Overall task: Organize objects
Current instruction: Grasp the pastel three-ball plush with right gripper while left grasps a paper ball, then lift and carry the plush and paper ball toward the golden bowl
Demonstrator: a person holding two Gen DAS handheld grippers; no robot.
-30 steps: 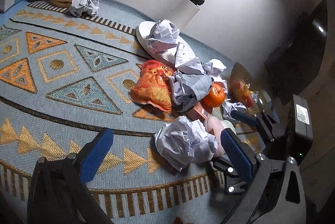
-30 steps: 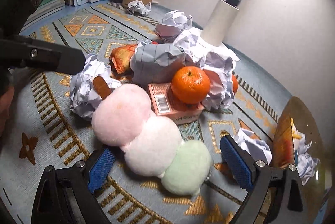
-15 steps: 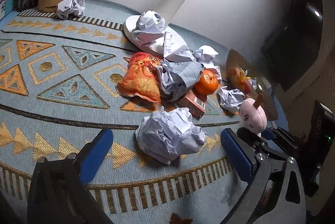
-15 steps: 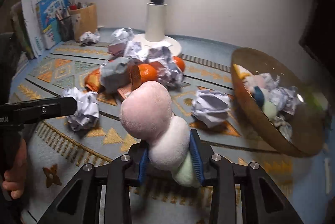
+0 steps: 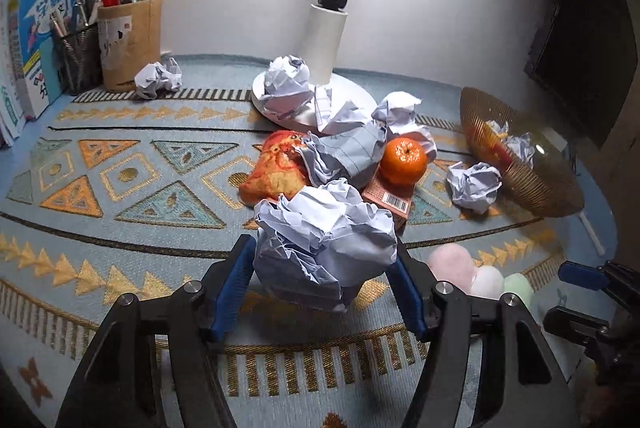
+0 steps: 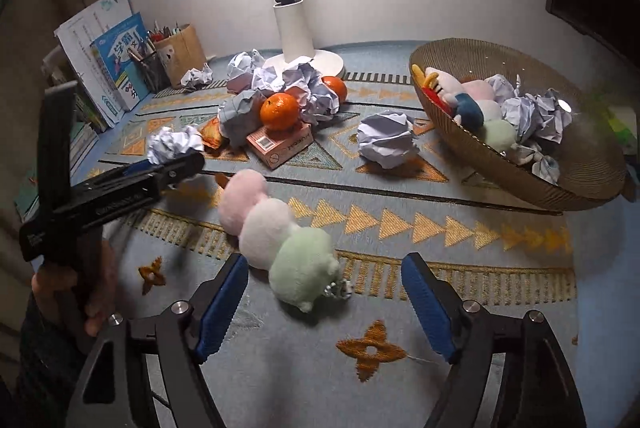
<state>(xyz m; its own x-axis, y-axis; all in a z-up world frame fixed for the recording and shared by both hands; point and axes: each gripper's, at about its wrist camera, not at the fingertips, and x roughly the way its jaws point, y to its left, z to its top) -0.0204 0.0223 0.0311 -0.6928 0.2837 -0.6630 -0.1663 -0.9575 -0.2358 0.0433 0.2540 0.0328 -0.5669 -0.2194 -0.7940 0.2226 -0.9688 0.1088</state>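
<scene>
Paper ball (image 5: pixel 326 248) clamped in left gripper (image 5: pixel 325 288); right gripper (image 6: pixel 325 302) spread

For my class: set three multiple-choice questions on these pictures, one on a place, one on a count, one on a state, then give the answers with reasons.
1. Where does the nearer orange sit?
A. in the basket
B. on the pink box
C. on the lamp base

2. How many balls make up the plush toy?
A. two
B. three
C. five

3. What is the left gripper doing?
A. closed on a paper ball
B. open over the bare mat
C. holding an orange

Answers: B, the orange rests on the box; B, pink, white and green balls; A, both pads press the paper.
</scene>
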